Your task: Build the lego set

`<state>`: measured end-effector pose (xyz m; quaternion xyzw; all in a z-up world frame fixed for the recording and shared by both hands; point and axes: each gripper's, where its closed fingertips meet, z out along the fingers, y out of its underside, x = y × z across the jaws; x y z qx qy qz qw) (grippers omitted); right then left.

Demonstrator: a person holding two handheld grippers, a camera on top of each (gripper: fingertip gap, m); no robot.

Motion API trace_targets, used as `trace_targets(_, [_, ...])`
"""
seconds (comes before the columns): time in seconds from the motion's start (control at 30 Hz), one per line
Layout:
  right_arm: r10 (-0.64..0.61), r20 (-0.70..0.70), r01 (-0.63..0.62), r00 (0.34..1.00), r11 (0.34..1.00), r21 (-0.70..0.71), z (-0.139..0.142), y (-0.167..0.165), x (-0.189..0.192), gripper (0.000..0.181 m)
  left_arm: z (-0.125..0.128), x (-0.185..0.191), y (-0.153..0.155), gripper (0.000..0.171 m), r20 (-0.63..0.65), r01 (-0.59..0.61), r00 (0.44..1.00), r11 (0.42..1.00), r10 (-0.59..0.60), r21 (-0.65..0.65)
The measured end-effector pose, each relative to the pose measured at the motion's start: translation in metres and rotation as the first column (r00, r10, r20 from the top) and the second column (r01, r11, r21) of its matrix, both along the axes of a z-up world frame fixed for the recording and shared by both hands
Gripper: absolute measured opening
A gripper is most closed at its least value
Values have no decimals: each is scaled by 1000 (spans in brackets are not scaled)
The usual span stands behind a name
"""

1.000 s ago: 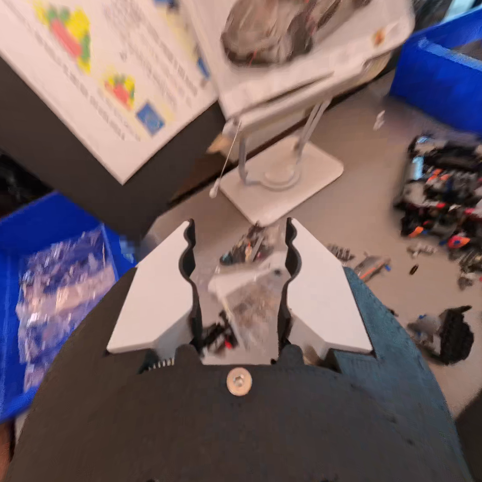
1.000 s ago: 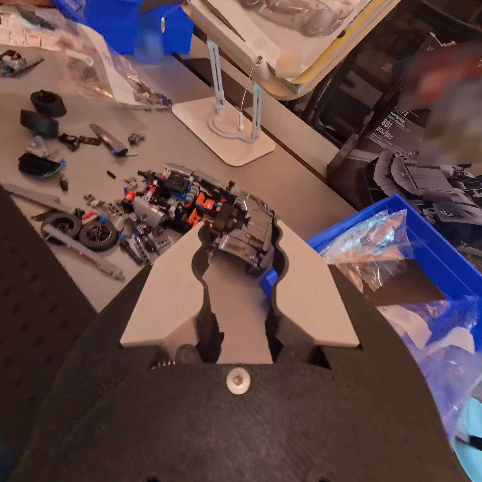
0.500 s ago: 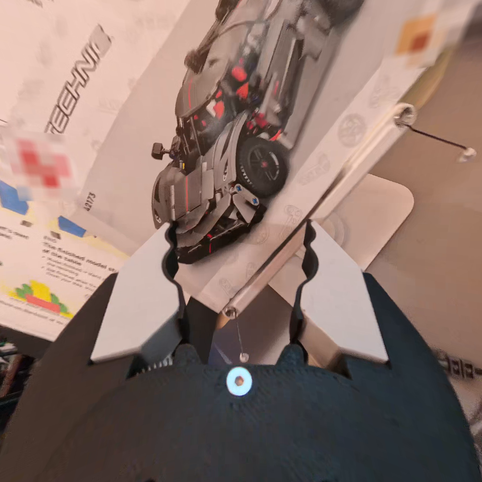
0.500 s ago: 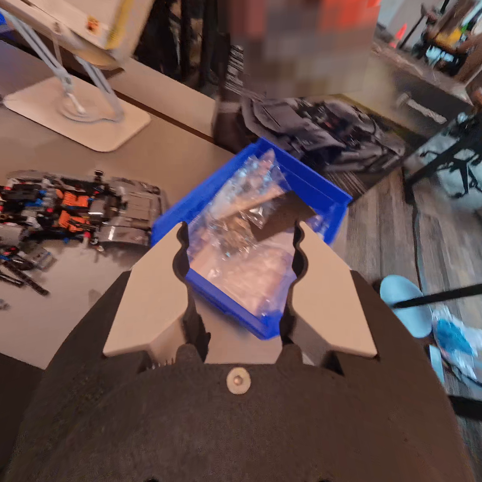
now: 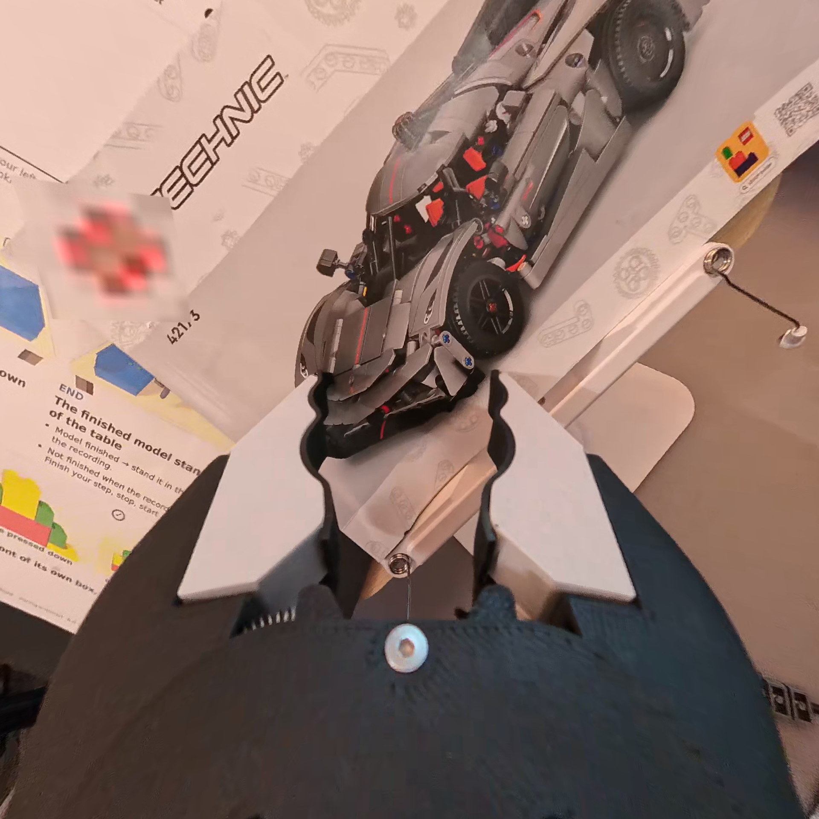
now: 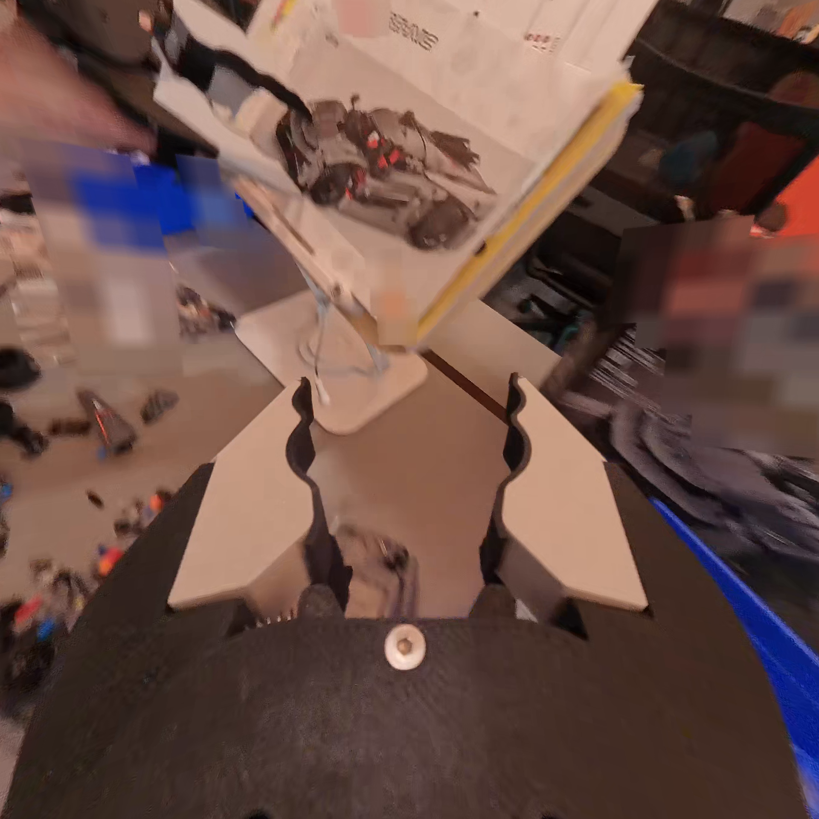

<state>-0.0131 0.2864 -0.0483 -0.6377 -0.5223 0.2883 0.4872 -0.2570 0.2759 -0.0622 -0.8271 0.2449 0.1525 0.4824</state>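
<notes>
My right gripper (image 6: 405, 425) view is blurry, both my grippers gape wide and hold nothing, and my left gripper (image 5: 405, 421) sees the booklet (image 5: 443, 221) at 12 o'clock.

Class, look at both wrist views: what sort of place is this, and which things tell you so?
Probably a workshop or lab bench for model building: an instruction booklet on a white stand, loose lego parts on the tabletop, a blue bin.

The left gripper (image 5: 405, 425), a black textured body carrying two pale grey angular fingers with wavy black inner pads, has its jaws spread apart with nothing gripped. The right gripper (image 6: 407, 425), of identical build, likewise has its jaws spread wide and empty.
</notes>
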Motion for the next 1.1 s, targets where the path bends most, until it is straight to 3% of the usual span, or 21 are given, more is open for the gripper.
trace_targets(0.13, [9, -7, -11, 1000, 982, -189, -27, 21, -75, 84, -3, 0, -4, 72, -18, 20, 1000, 1000, -20, -9])
trace_targets(0.23, [-47, -68, 31, 997, 973, -229, -22, 32, -87, 72, -6, -1, -8, 76, 8, 26, 1000, 999, -25, -27])
trace_targets(0.27, [-62, -78, 40, 995, 965, -258, -21, 33, -86, 60, -8, -3, -8, 78, 13, 23, 1000, 999, -23, -30])
trace_targets(0.37, [-94, -100, 72, 990, 976, -207, -10, 34, -79, 26, -8, -4, -10, 79, 25, 45, 999, 999, -44, -18])
trace_targets(0.5, [-57, -101, 42, 993, 988, -146, 3, 21, -84, 26, -8, -4, -10, 79, 48, 61, 997, 998, -60, -10])
trace_targets(0.6, [58, -215, -84, 975, 990, -112, 31, -1, -91, 12, -8, 0, -11, 80, 56, 72, 996, 997, -71, -14])
trace_targets(0.73, [132, -179, -152, 975, 983, -102, 28, -13, -110, 18, -5, 18, -12, 76, 170, 142, 976, 990, -137, -19])
trace_targets(0.8, [194, -211, -215, 958, 973, -80, 31, -23, -118, 19, 9, 36, -13, 71, 316, 205, 927, 979, -201, 21])
trace_targets(0.9, [301, -209, -314, 931, 949, -32, 33, -43, -130, 22, 36, 64, -15, 75, 570, 301, 771, 951, -285, 68])
trace_targets(0.97, [333, -184, -341, 925, 940, -14, 30, -50, -139, 25, 51, 76, -14, 74, 635, 341, 702, 935, -322, 97])
trace_targets(1.1, [379, -138, -384, 915, 923, -9, 22, -61, -155, 25, 61, 94, -12, 83, 693, 410, 633, 909, -345, 79])
